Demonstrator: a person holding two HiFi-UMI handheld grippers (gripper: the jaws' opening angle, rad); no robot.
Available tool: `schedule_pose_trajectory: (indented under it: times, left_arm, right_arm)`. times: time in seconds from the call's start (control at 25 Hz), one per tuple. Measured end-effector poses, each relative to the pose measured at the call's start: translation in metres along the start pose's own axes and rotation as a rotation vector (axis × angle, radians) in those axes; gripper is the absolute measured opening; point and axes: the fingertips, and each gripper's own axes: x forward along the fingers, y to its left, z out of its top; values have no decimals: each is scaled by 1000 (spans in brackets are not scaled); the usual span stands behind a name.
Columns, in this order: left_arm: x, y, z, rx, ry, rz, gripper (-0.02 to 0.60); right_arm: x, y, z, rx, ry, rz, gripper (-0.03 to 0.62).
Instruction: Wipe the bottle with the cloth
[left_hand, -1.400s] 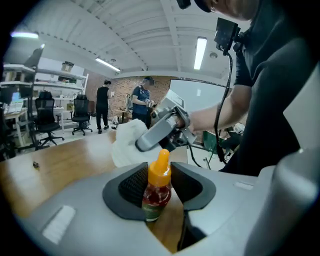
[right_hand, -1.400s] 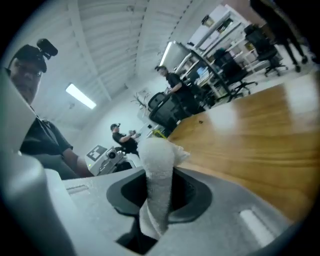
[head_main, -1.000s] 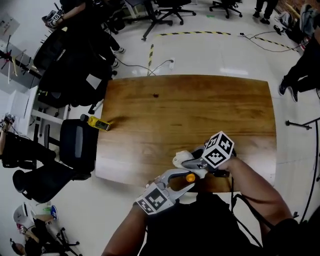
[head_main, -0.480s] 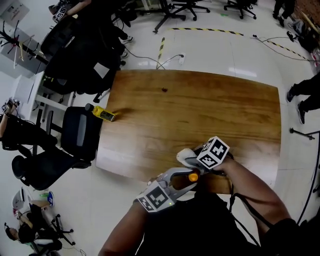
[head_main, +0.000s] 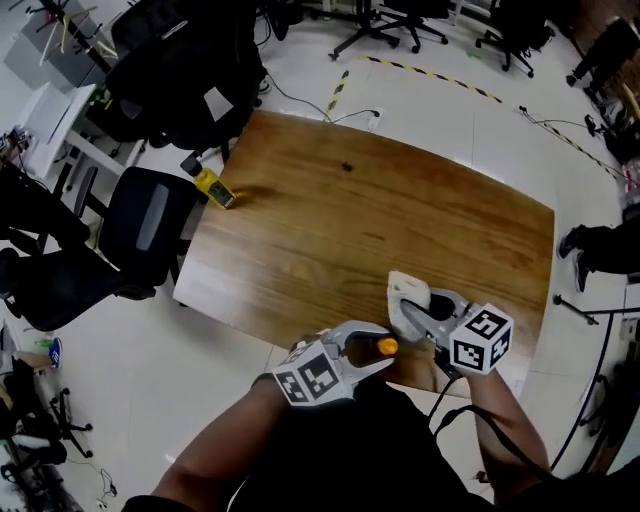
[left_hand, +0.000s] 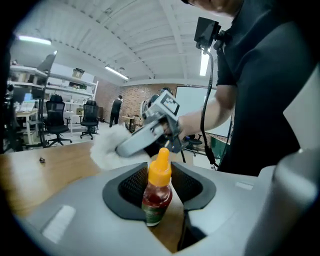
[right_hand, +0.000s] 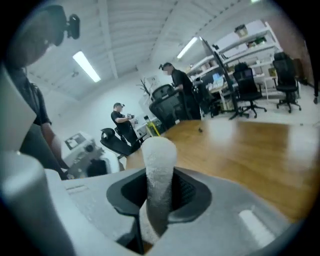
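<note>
Orange-capped bottle (left_hand: 157, 190), red contents and a green label, stands upright between the jaws of the left gripper (left_hand: 159, 197), which are clenched on its body just below the cap. In the head view it is held over the near edge of the table (head_main: 330, 230), with the cap pointing toward the right gripper (right_hand: 159, 200). That gripper's jaws are clamped on the white cloth (right_hand: 159, 160), which rises between them as a rolled tuft. From the head view the cloth bunch sits over the tabletop just beyond the bottle, near it; whether they touch cannot be told. In the left gripper view the right gripper and cloth show behind the cap, up and to the left. The person's dark sleeves and forearms fill the near foreground. The tabletop is brown wood with visible grain. A small dark speck (head_main: 347, 167) lies toward its far side, and a yellow object with a black end (head_main: 212, 185) lies at its left edge. A black office chair (head_main: 150, 225) stands just beside the table's left side. The floor is pale and glossy, with yellow-black striped tape (head_main: 430, 75) and a loose cable (head_main: 560, 135) beyond the far edge. The right gripper view shows two persons in dark clothes (right_hand: 122, 125) past the table end, then shelving, more chairs and ceiling strip lights.
</note>
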Motion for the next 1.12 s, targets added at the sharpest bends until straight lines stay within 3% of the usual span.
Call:
schedule_pose_trajectory:
  times: [0.16, 0.28, 0.36, 0.56, 1.12]
  left_arm:
    - [-3, 0, -2, 7, -25, 2, 156]
    - [-3, 1, -4, 19, -26, 4, 156]
    - [-1, 3, -4, 29, -26, 3, 156]
    - [-3, 3, -7, 45, -26, 0, 155]
    - [-3, 4, -11, 62, -25, -8, 155]
  right_arm:
    - [-53, 69, 43, -301, -13, 2, 77]
    - [-54, 110, 41, -549, 119, -10, 77]
    - [-48, 120, 30, -632, 223, -49, 77]
    - [-18, 119, 2, -681, 330, -118, 77]
    - [-12, 108, -18, -689, 357, -181, 77]
